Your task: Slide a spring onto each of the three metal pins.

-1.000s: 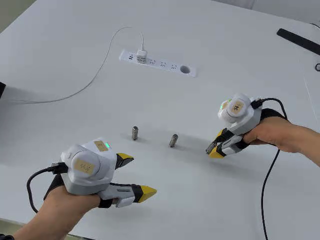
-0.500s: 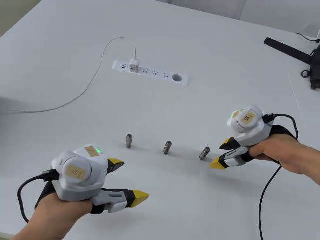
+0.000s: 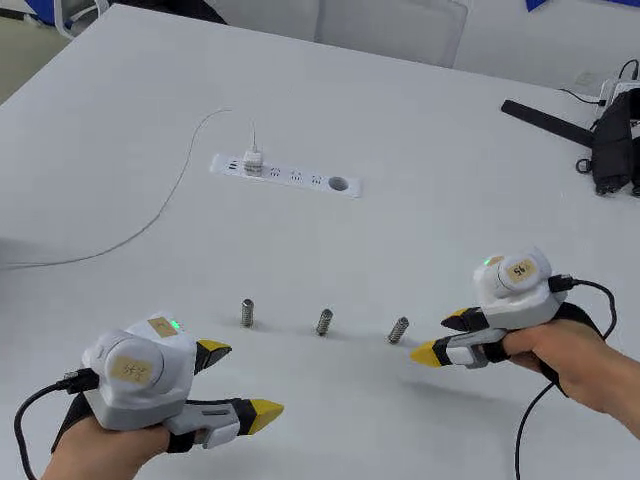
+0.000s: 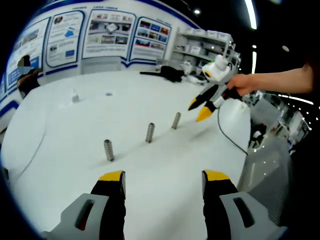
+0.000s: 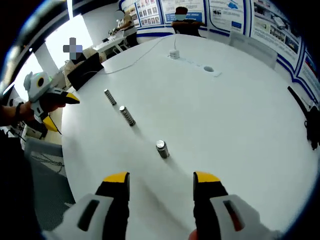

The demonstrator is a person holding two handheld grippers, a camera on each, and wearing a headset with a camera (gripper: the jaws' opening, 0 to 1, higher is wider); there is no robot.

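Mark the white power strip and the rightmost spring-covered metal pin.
white power strip (image 3: 300, 178): head view, middle of its top face.
rightmost spring-covered metal pin (image 3: 398, 329): head view, middle of the coil.

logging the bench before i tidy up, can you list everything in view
pins with springs: 3, silver, upright in a row mid-table
power strip: 1, white, beyond the pins
plug: 1, white, in the strip's left end
cable: 1, white, trailing left from the plug
black gear: dark, far right edge, too small to identify
table: 1, white
left gripper: 1, white, yellow tips, open, empty
right gripper: 1, same colours, open, empty
hands: 2, one holding each gripper
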